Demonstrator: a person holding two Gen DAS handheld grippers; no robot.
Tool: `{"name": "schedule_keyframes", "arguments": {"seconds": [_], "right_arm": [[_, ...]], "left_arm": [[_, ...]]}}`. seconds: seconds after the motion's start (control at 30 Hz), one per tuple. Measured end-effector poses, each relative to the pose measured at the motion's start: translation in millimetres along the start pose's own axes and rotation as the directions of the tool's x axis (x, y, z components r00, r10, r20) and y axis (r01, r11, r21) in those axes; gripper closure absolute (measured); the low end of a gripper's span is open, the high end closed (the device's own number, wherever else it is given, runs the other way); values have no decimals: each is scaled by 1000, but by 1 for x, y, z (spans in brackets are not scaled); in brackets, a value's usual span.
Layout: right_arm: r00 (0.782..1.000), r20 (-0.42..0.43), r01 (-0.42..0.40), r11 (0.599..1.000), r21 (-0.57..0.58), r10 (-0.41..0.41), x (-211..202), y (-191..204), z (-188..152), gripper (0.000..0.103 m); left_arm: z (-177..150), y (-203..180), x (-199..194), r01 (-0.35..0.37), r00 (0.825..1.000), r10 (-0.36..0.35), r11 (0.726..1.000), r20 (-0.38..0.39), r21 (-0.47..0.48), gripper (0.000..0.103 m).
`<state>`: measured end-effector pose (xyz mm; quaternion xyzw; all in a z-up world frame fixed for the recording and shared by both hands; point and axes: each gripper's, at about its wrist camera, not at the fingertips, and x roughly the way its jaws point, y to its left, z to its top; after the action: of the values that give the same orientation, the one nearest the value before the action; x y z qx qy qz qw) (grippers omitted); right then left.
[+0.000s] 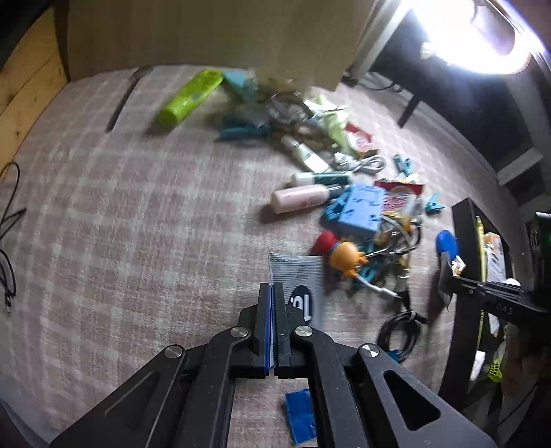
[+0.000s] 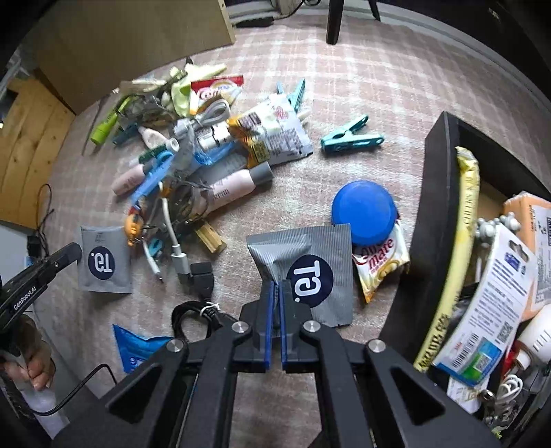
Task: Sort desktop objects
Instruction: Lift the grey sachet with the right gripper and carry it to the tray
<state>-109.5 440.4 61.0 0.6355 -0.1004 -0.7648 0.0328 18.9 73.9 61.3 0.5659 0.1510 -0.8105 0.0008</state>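
Two grey sachets [image 2: 311, 275], each half-hidden behind pads.

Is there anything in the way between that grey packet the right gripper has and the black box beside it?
Nothing visible. The right gripper is shut on the grey packet. The black box stands just to its right, open-topped. Only a coffee sachet lies on the cloth between them.

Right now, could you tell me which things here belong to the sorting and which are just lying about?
Job: flat sachet in left gripper, crumpled sachet in right gripper, black bin, clutter pile.
Lying about: cardboard box, chair leg.
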Motion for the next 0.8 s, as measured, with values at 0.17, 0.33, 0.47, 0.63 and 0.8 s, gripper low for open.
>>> {"name": "schedule_keyframes", "arguments": {"seconds": [0.17, 0.33, 0.47, 0.63, 0.8], "right_arm": [[999, 46, -30, 999, 14, 29, -25, -10, 15, 100], [995, 96, -38, 999, 26, 35, -43, -3, 28, 100], [990, 140, -36, 998, 49, 29, -59, -19, 27, 100], [982, 188, 2, 995, 95, -20, -92, -57, 18, 100], [974, 210, 54, 985, 164, -89, -116, -102, 6, 100]], "left_arm": [[8, -46, -24, 15, 999, -17, 999, 45, 44, 103], [25, -94, -26, 43, 995, -52, 993, 81, 107, 103], [31, -127, -35, 79, 992, -95, 983, 89, 166, 103], [28, -184, -41, 133, 984, -158, 956, 77, 261, 103], [19, -246, -40, 222, 969, -245, 912, 25, 344, 103]]}}
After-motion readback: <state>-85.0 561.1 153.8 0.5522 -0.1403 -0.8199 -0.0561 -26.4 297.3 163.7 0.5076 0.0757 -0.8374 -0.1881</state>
